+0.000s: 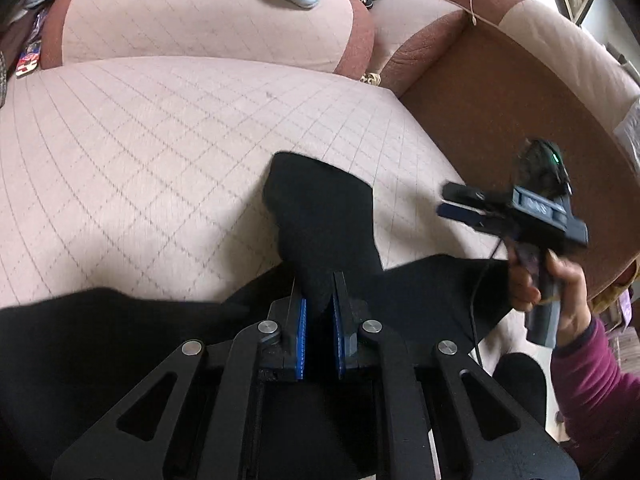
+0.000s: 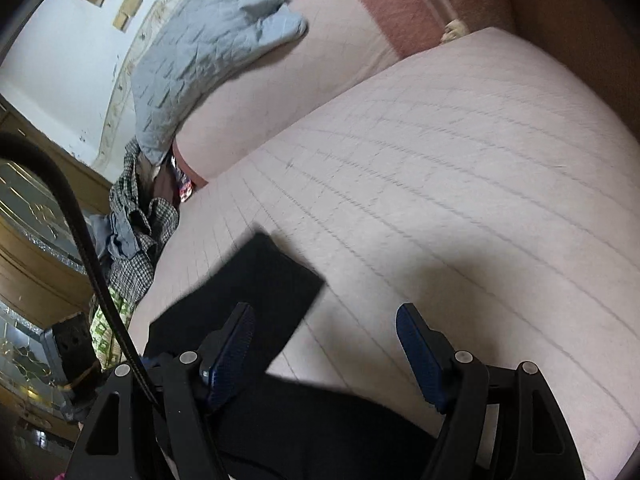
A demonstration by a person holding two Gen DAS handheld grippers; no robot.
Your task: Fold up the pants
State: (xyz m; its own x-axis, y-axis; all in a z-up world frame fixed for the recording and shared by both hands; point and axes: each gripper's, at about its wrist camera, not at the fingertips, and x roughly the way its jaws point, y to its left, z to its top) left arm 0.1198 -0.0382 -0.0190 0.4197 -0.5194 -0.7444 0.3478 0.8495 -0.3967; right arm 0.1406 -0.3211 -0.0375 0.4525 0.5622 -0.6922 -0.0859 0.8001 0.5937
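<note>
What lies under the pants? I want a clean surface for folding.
The quilted pink cushion shows around the black pants; whatever sits directly beneath them is covered.

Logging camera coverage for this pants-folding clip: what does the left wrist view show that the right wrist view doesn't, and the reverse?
Only the left wrist view shows the left gripper shut on a fold of the black pants, and the right gripper from outside, held in the person's right hand above the sofa.

Only the right wrist view shows the right gripper's fingers spread open with nothing between them, and a pile of clothes at the sofa's end.

Both show the pants, the quilted sofa seat and a grey quilted cloth on the backrest.
</note>
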